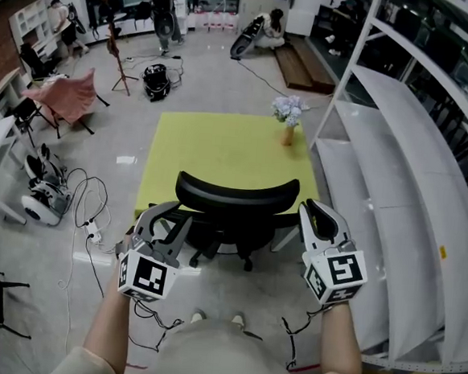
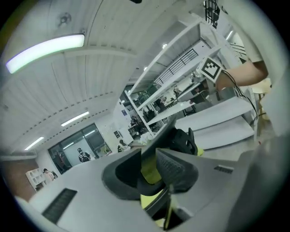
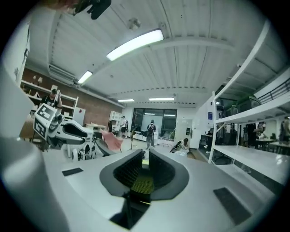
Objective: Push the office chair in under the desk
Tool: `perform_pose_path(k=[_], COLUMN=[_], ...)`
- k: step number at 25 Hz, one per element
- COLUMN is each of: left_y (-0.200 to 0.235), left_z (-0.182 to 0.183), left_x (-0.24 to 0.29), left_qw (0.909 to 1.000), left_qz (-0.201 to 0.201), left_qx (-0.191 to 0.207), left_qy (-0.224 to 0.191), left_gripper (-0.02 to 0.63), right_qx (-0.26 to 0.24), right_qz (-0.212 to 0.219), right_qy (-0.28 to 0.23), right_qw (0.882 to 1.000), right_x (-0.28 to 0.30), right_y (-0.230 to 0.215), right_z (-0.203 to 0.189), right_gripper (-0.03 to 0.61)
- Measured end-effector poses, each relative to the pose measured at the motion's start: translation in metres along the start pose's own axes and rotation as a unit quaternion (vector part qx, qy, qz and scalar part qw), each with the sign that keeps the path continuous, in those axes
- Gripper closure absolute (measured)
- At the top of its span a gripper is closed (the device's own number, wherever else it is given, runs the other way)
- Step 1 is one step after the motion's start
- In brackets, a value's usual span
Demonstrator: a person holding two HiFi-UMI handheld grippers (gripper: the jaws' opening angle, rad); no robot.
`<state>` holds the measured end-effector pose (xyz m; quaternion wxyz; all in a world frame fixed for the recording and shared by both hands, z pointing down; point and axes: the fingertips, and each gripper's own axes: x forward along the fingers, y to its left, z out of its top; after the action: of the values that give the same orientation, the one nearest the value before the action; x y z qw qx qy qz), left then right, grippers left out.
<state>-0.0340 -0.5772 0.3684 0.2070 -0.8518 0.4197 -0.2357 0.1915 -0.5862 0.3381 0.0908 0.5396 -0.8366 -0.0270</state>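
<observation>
Flanking the curved black chair [image 1: 235, 197], left gripper [image 1: 171, 217] and right gripper [image 1: 319, 211] show ribbed jaws narrowly apart, empty.

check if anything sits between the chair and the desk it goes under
Nothing visible does. The chair has its back at the near edge of the desk, with nothing between them. The vase stands on the desktop's far right corner, out of the path.

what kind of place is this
Probably an open lab or workshop-style office: a yellow desk with an office chair, tall white shelving beside it, and people among gear at the back.
</observation>
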Motion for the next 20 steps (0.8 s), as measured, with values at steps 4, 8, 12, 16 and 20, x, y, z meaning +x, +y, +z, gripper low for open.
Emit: perform_pose_path(k=[4, 8, 12, 16, 20], left_y=[0.021, 0.035, 0.051, 0.042, 0.028], left_z=[0.051, 0.076, 0.089, 0.1, 0.092], left_x=[-0.017, -0.033, -0.046, -0.058, -0.056], left_qw=[0.9947, 0.9914, 0.9913, 0.9918, 0.9898], left_qz=[0.014, 0.037, 0.071, 0.056, 0.04], left_qx=[-0.003, 0.012, -0.012, -0.013, -0.062], left_qy=[-0.102, -0.125, -0.11, -0.114, -0.122], left_gripper=[0.511, 0.522, 0.589, 0.589, 0.589], right_qx=[0.02, 0.014, -0.007, -0.018, -0.02], right_qz=[0.027, 0.026, 0.019, 0.015, 0.005], right_qy=[-0.033, -0.068, -0.095, -0.111, -0.123], right_qw=[0.999, 0.997, 0.995, 0.994, 0.992], right_x=[-0.017, -0.036, -0.054, -0.068, -0.073], right_y=[0.017, 0.028, 0.035, 0.04, 0.042], right_z=[0.037, 0.068, 0.093, 0.106, 0.109], right_gripper=[0.532, 0.547, 0.569, 0.572, 0.572])
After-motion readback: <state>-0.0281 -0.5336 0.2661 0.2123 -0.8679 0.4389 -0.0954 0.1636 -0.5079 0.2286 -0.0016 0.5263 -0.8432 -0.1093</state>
